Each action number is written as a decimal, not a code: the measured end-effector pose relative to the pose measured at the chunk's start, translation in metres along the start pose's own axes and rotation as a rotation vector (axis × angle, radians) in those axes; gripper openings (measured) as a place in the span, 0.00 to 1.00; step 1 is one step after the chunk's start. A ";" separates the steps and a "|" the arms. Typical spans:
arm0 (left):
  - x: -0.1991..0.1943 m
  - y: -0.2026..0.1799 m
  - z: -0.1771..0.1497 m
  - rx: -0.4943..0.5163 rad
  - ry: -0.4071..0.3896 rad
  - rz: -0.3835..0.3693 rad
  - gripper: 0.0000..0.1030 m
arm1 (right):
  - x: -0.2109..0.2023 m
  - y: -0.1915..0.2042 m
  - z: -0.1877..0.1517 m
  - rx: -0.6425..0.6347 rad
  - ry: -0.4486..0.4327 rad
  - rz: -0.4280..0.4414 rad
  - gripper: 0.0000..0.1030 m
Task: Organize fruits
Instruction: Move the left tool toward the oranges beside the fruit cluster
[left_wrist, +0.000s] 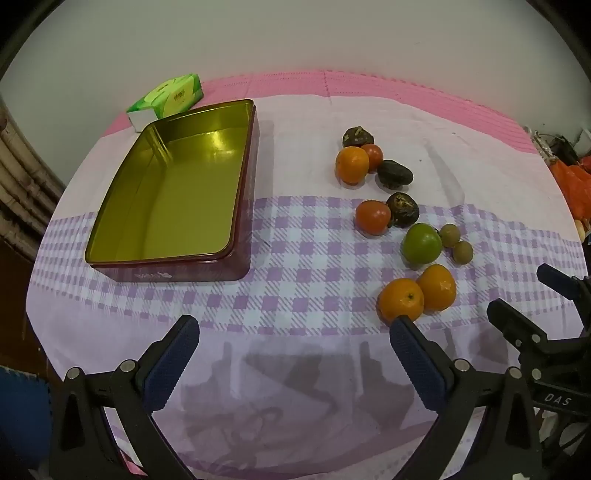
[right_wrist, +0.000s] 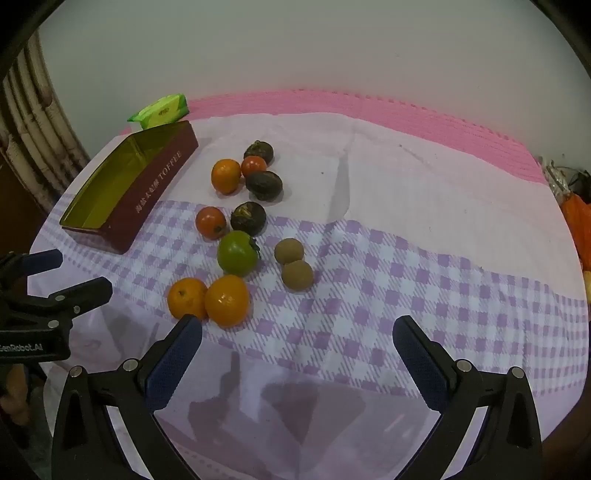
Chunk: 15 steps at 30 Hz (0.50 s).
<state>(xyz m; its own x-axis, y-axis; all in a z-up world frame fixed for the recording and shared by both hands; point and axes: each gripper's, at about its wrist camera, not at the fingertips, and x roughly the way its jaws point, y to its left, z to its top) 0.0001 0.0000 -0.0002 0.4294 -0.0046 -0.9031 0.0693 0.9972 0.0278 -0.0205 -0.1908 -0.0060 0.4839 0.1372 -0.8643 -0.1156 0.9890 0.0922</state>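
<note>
Toffee tin (left_wrist: 173, 192): metal, glossy gold interior, maroon lacquered exterior. Tablecloth (left_wrist: 295, 295): matt woven cloth, creased. Foam mat (right_wrist: 369, 107): pink, ribbed, matt. Oranges (right_wrist: 226, 301): glossy, finely dimpled peel. Green tomato (right_wrist: 237, 253): smooth, shiny. Longans (right_wrist: 297, 275): dull, rough skin. Tissue pack (left_wrist: 168, 95): glossy plastic wrap. Pads (right_wrist: 173, 363): blue, textured rubber.

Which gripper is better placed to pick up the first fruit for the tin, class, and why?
Probably right: the right gripper is open, with the nearest oranges just ahead. The left gripper faces bare cloth before the tin.
</note>
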 end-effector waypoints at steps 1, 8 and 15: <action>0.000 0.000 0.000 0.002 0.000 -0.001 1.00 | -0.001 0.002 0.001 -0.002 -0.001 0.002 0.99; 0.000 0.005 -0.002 0.001 0.003 -0.011 1.00 | 0.003 -0.005 0.000 0.014 0.024 0.010 0.99; 0.005 0.001 -0.013 -0.007 0.010 -0.001 1.00 | 0.013 -0.006 -0.004 0.023 0.044 -0.003 0.99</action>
<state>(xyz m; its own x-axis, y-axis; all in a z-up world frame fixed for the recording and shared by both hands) -0.0092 0.0018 -0.0103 0.4204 -0.0049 -0.9073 0.0636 0.9977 0.0241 -0.0167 -0.1955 -0.0195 0.4455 0.1326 -0.8854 -0.0938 0.9904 0.1011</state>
